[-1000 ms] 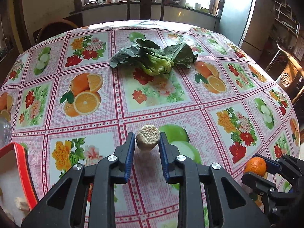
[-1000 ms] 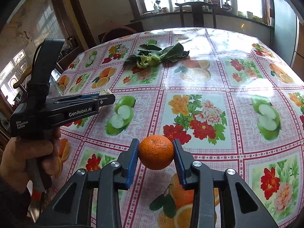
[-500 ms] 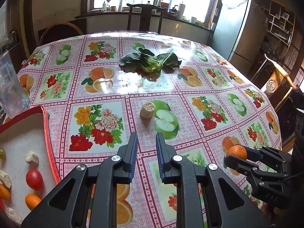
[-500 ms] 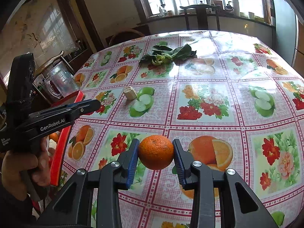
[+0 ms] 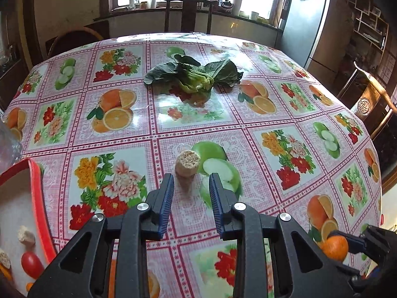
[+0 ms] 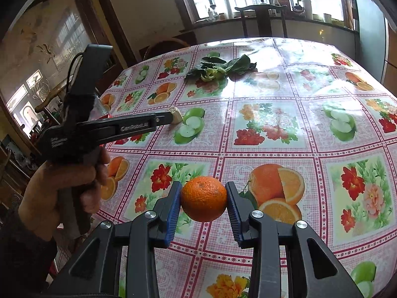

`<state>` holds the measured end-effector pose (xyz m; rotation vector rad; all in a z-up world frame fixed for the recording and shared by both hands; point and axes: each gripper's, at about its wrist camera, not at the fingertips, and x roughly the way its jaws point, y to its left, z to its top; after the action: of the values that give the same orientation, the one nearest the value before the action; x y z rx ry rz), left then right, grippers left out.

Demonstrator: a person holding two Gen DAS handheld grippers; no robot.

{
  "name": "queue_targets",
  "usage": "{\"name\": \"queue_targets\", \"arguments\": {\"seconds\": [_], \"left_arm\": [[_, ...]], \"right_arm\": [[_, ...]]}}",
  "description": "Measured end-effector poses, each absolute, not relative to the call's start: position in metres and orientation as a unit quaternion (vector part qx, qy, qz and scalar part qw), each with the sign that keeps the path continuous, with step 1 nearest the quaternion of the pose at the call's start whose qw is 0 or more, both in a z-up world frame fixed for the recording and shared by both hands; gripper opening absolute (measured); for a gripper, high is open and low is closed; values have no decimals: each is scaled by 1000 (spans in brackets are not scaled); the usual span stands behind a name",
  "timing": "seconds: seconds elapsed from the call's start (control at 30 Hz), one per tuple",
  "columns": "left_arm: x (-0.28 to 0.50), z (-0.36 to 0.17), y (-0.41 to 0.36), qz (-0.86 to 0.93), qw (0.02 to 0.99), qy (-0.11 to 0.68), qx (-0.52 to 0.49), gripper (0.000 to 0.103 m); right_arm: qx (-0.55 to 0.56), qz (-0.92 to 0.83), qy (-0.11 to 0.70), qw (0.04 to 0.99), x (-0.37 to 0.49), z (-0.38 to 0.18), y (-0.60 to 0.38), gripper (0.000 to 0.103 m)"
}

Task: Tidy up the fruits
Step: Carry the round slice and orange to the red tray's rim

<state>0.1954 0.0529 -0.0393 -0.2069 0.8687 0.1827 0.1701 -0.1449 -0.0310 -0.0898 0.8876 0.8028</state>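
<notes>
A beige stub-shaped piece stands upright on the tablecloth, just ahead of my open, empty left gripper; it also shows in the right wrist view. My right gripper is shut on an orange and holds it above the table; the orange also shows in the left wrist view. A red-rimmed tray at the left edge holds a small tomato and beige pieces. A leafy green vegetable lies at mid table.
The round table carries a glossy fruit-and-flower cloth. A clear jug stands at the far left by the tray. Wooden chairs stand around the table, with a fridge at the back right.
One second ago my left gripper held the beige piece, then let it go and drew back. Now it has opened wider and moved close to the piece again. The right gripper keeps holding the orange.
</notes>
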Motion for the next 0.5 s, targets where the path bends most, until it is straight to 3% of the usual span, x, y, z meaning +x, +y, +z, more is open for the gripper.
{"name": "queue_targets", "arguments": {"seconds": [0.1,0.2,0.3,0.5], "left_arm": [[214,-48,53,91,894,426,-99,36],[225,-56,52,95,893,430,-91,36],[222,-58,51,105,895,426,-84,22],[190,-53,52,110,895,421,-94,22]], "right_arm": [[-43,376,418,826,174,-31,-144,36],[-42,374,417,827,178,-30,-146,36],[-38,373,415,829,178,-28,-148,36],[-32,377,412,829,174,-25,-149,36]]}}
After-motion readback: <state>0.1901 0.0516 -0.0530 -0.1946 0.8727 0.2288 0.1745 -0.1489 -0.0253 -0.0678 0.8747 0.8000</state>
